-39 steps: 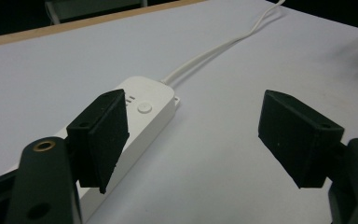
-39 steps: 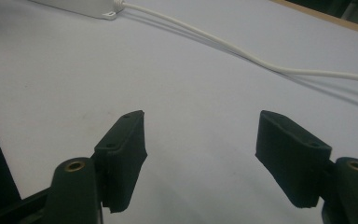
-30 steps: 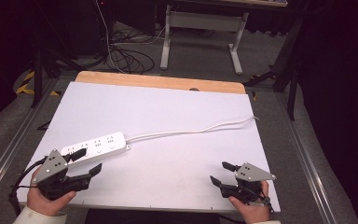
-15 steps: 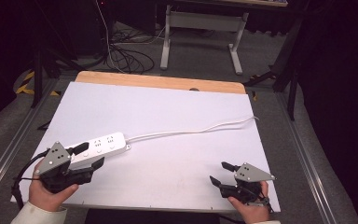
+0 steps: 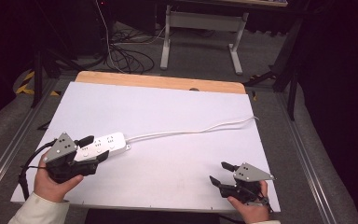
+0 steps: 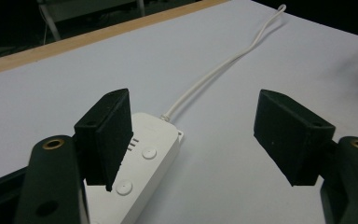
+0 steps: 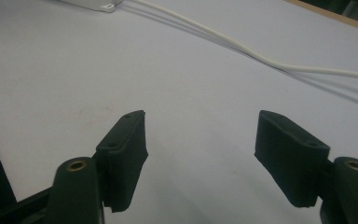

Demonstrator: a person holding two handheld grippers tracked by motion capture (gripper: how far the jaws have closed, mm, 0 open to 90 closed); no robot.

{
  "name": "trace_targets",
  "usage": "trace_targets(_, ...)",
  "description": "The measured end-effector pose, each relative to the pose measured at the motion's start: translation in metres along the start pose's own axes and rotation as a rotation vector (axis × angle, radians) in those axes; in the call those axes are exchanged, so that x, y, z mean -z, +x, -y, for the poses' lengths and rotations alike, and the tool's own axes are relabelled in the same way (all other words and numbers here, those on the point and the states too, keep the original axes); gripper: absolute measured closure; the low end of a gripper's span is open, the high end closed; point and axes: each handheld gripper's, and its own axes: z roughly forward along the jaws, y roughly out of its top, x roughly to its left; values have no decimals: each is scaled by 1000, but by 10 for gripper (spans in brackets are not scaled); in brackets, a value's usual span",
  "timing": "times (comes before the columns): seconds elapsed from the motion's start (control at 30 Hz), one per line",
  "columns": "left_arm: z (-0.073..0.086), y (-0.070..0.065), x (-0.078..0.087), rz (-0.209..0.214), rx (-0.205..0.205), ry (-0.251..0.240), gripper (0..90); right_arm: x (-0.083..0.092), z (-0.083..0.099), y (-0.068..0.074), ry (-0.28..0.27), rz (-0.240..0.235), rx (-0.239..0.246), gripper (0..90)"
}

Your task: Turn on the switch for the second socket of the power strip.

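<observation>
in the high view a white power strip (image 5: 103, 144) lies on the near left part of the white table (image 5: 168, 112), its white cord (image 5: 191, 131) running off to the right edge. the left gripper (image 5: 93, 148) sits over the strip's near end with its jaws wide apart, one above the strip and one beside it, gripping nothing. the right gripper (image 5: 221, 173) rests near the front right corner, jaws open and empty, well apart from the strip. in the left gripper view the power strip (image 6: 144, 161) lies under the left jaw, the right jaw standing over bare table, the cord (image 6: 223, 65) leading away. in the right gripper view the jaws stand apart over bare table, with the cord (image 7: 270, 60) crossing beyond them.
</observation>
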Motion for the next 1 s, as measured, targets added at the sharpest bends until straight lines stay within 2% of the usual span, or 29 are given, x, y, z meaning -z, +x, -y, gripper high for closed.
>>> trace_targets(0.1,-2,3,-5,12,2,21,295,0,0,0,0,0,-1,342)
trace_targets(0.27,-2,6,-10,-4,4,35,326,-1,0,-1,1,-2,-5,342)
trace_targets(0.3,-2,6,-10,-10,8,37,332,-1,0,-1,2,0,-5,342)
trace_targets(0.33,-3,6,-11,-33,2,43,341,-1,1,-1,3,0,-5,342)
trace_targets(0.43,-4,8,-11,-51,-9,56,406,-1,1,-1,4,-1,-8,343)
trace_targets(0.5,-6,13,-15,-2,16,123,455,-1,1,-1,7,1,-5,345)
trace_targets(0.53,-6,13,-15,-2,16,123,485,-1,1,-1,7,2,-3,345)
trace_targets(0.57,-7,16,-18,-5,14,156,543,-1,1,-1,7,2,-3,345)
trace_targets(0.67,-7,18,-22,-46,6,192,651,-1,1,-1,6,3,-1,345)
trace_targets(0.73,-8,20,-24,-30,6,216,702,-2,1,-1,7,4,0,345)
trace_targets(0.8,-8,24,-27,6,28,240,732,-2,1,-1,7,3,3,345)
trace_targets(0.9,-9,25,-32,-34,25,282,789,-2,1,-2,8,5,6,345)
trace_targets(1.0,-9,27,-36,-57,42,310,828,-2,1,-2,4,6,7,344)
